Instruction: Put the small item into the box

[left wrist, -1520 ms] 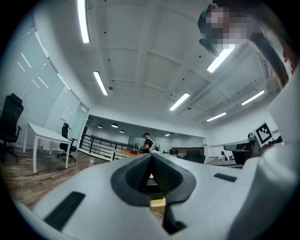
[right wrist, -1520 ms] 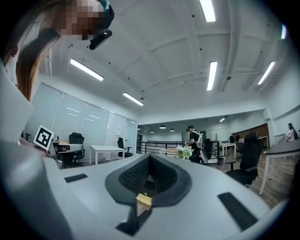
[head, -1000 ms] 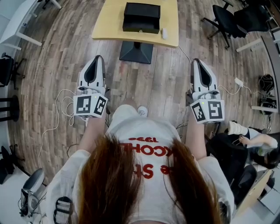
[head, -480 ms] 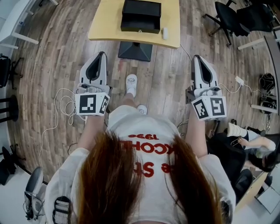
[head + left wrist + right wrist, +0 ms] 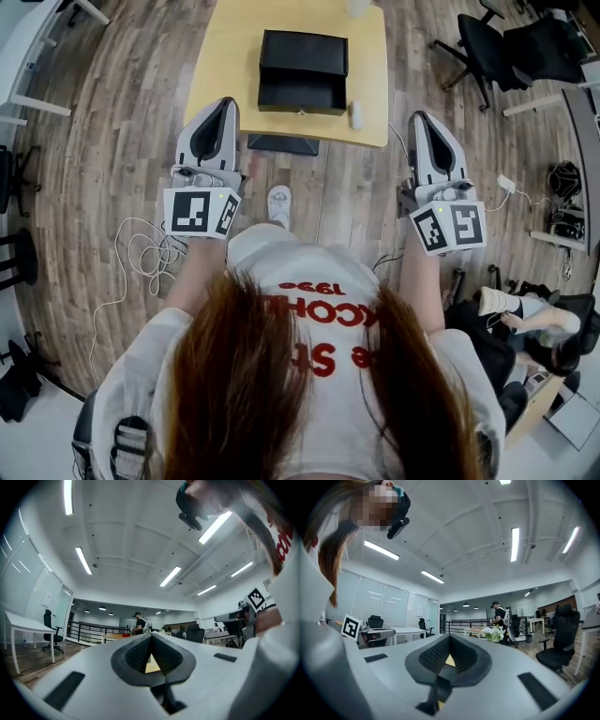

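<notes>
Your right gripper [image 5: 421, 120] has its fingers [image 5: 436, 653] pressed together with nothing between them, and your left gripper [image 5: 223, 103] is the same: ribbed dark pads meet along a seam and hold nothing. Both point about level, out toward the desk [image 5: 225, 56].

Take the box [image 5: 302, 70] as your landmark. The small item [image 5: 355, 114] lies on the desk just right of the box's near right corner, apart from it, close to the desk's front edge. From your right fingers it is ahead and to their left. From your left fingers it is across the whole width of the box. By my reading the right gripper is the nearer one and the natural one for the pick.

The item is small, white and rounded, an oblong lozenge. Its long axis runs away from you, roughly parallel to the right side of the box. A grip across its short width would therefore close left to right. It is too small here to tell its material.

The box is matte black and rectangular, with hard, square edges. The half nearer you looks like an open recess, while the far half looks covered. A pale dot sits on its front face. The desk top is smooth, pale yellow wood, and plank floor [image 5: 112, 159] lies beneath your grippers.
</notes>
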`<state>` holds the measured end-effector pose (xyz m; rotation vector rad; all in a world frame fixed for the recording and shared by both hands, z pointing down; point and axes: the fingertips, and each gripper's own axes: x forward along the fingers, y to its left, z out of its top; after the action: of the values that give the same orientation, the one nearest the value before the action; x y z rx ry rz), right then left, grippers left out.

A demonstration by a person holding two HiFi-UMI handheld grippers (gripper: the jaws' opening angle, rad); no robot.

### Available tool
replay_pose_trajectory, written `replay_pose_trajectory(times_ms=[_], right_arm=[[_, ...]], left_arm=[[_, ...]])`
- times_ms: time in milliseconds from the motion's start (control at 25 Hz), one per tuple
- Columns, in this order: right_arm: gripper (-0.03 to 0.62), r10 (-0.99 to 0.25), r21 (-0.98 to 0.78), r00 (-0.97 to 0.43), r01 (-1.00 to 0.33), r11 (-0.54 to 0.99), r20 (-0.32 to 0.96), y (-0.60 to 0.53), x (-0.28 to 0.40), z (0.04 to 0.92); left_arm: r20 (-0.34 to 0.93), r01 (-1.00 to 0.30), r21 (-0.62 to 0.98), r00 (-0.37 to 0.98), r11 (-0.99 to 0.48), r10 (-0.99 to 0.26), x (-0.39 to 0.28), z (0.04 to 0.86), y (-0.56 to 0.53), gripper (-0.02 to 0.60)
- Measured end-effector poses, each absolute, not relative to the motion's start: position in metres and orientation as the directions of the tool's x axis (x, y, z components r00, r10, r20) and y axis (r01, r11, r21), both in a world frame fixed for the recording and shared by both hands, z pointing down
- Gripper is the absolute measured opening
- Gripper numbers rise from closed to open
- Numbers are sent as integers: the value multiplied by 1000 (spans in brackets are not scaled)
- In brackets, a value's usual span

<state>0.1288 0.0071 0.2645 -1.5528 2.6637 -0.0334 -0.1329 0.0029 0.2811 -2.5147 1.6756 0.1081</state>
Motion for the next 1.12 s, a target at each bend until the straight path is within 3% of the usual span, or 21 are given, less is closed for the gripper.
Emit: replay_pose_trajectory(times_ms=[600,1120], right_arm=[[5,-901,-89,-433,-897,433,-20,-85,119,271],[5,-827,-62,-554,-826,561,-96,-172,136,252]], left_arm=[[-98,-921,-24,388,-388,-916,-158,285,-108,6],[-153,-964,-48,265,-261,-952,-139,268,-161,6]])
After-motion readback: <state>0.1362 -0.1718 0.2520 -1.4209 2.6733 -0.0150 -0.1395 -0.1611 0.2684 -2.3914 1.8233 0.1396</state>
